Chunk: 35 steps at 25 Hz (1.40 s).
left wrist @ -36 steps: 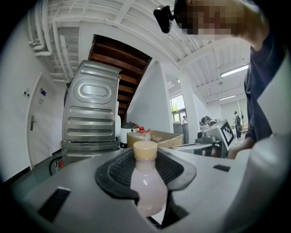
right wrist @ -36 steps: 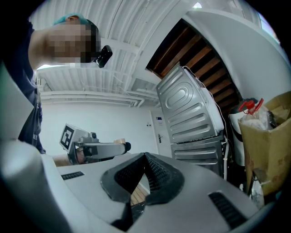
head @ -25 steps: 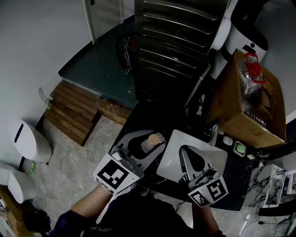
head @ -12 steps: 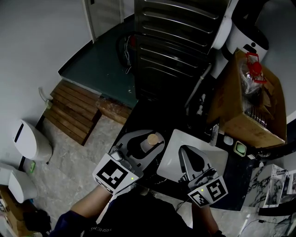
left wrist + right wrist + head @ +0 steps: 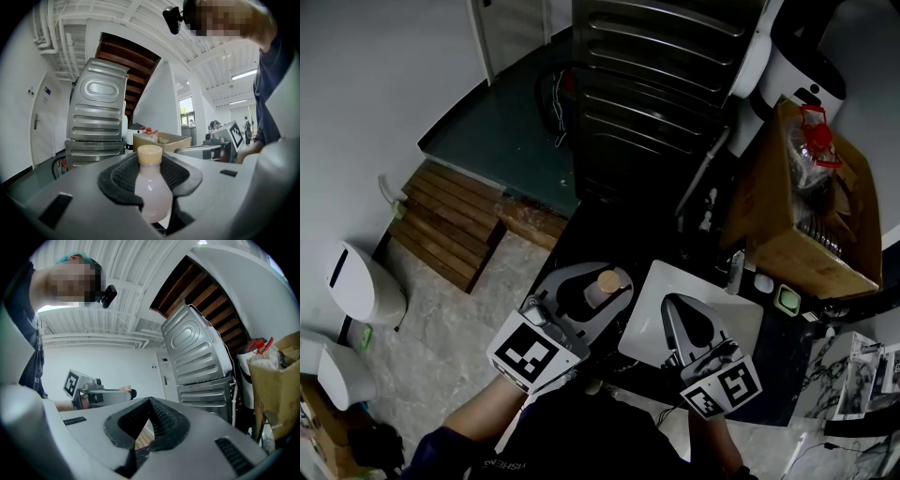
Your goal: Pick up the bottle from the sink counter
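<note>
Pale-pink and tan-capped, the bottle (image 5: 151, 194) is sitting between the jaws of the left gripper (image 5: 600, 285), just left of the white sink (image 5: 649, 314). The ribbed pads are pressing on its shoulders from both sides (a firm-looking hold), so the grasp is looking done. Whether its base is already clearing the dark table (image 5: 589, 230) I cannot tell, since no view is showing the underside. The lift, or the rest of it, is probably what is remaining. Over the sink itself, the right gripper (image 5: 149, 405) is hanging idle, its jaws closed tip to tip on nothing and taking no part in the pick.
</note>
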Each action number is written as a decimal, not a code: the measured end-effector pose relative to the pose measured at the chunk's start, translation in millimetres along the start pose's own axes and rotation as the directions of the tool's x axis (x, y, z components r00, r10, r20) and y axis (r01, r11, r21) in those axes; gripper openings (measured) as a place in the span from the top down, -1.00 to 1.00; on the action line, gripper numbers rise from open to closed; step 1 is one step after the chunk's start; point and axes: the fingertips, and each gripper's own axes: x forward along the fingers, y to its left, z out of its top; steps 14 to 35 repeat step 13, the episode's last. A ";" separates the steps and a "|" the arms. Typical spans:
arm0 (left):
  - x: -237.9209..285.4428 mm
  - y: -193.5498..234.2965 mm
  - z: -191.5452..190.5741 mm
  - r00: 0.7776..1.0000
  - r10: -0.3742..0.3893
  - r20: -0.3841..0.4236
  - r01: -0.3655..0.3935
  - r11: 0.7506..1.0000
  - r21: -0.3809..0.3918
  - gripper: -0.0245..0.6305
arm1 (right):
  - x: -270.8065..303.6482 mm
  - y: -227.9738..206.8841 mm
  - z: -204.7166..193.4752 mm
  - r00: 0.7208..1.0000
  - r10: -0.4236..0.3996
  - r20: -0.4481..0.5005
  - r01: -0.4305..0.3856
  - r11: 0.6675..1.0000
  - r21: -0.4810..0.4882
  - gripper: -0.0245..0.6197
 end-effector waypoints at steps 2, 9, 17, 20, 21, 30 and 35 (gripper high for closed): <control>0.2 0.2 -0.8 1.000 0.000 0.000 0.000 1.000 0.002 0.50 | 0.3 -0.3 -0.9 1.000 0.000 -0.001 0.000 1.000 0.001 0.87; 2.7 1.0 -2.5 1.000 0.000 -0.003 0.000 1.000 -0.001 0.50 | 1.5 -1.7 -2.4 1.000 0.003 -0.004 -0.003 1.000 0.002 0.87; 4.4 -0.4 -3.0 1.000 -0.001 -0.005 0.001 1.000 0.002 0.50 | 0.6 -3.5 -2.2 1.000 0.003 -0.002 -0.003 1.000 0.004 0.87; 4.4 -0.4 -3.0 1.000 -0.001 -0.005 0.001 1.000 0.002 0.50 | 0.6 -3.5 -2.2 1.000 0.003 -0.002 -0.003 1.000 0.004 0.87; 4.4 -0.4 -3.0 1.000 -0.001 -0.005 0.001 1.000 0.002 0.50 | 0.6 -3.5 -2.2 1.000 0.003 -0.002 -0.003 1.000 0.004 0.87; 4.4 -0.4 -3.0 1.000 -0.001 -0.005 0.001 1.000 0.002 0.50 | 0.6 -3.5 -2.2 1.000 0.003 -0.002 -0.003 1.000 0.004 0.87; 4.4 -0.4 -3.0 1.000 -0.001 -0.005 0.001 1.000 0.002 0.50 | 0.6 -3.5 -2.2 1.000 0.003 -0.002 -0.003 1.000 0.004 0.87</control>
